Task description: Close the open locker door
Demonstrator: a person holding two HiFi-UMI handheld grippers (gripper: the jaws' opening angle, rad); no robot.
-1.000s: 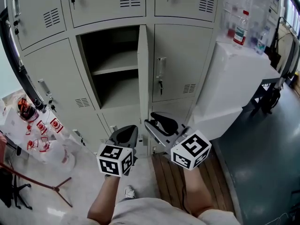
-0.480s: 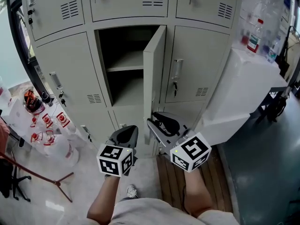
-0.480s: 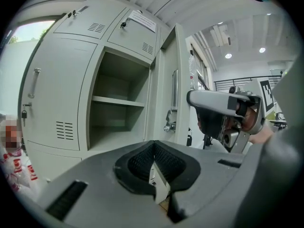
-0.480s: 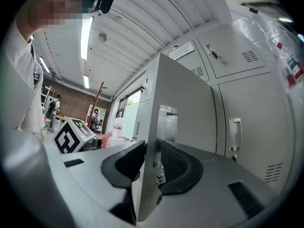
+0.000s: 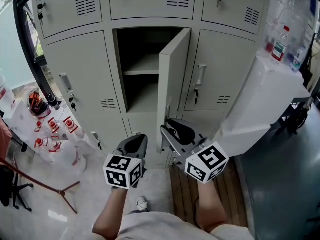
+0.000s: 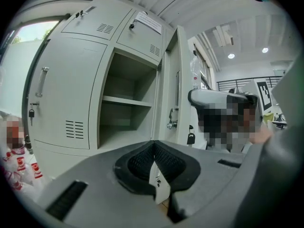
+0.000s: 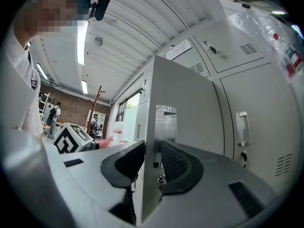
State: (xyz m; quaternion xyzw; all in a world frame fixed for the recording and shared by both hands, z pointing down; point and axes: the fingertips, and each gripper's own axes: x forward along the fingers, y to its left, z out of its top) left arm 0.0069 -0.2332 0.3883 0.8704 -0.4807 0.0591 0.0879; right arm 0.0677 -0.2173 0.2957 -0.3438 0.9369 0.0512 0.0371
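The grey locker door [image 5: 172, 84] stands partly open, hinged on its right, over the dark compartment [image 5: 142, 69] with one shelf. My right gripper [image 5: 169, 126] is at the door's free lower edge. In the right gripper view the door's edge [image 7: 185, 94] runs between the jaws [image 7: 152, 158], both pads touch it just below the metal handle [image 7: 165, 122], and the jaws are opening slightly. My left gripper [image 5: 136, 143] hangs to the left of the door, shut and holding nothing [image 6: 153, 148]. The left gripper view shows the open compartment and the door [image 6: 172, 94] ahead.
Closed lockers [image 5: 80, 84] surround the open one. A white cabinet [image 5: 260, 99] with bottles [image 5: 280, 43] stands at the right. Water jugs [image 5: 55, 139] and a red stand [image 5: 45, 189] sit on the floor at the left. A wooden pallet [image 5: 220, 194] lies under the right arm.
The door has swung from edge-on toward the compartment, showing more of its inner face. The right gripper stays on its edge. The head view has shifted right and down; the left gripper keeps its place.
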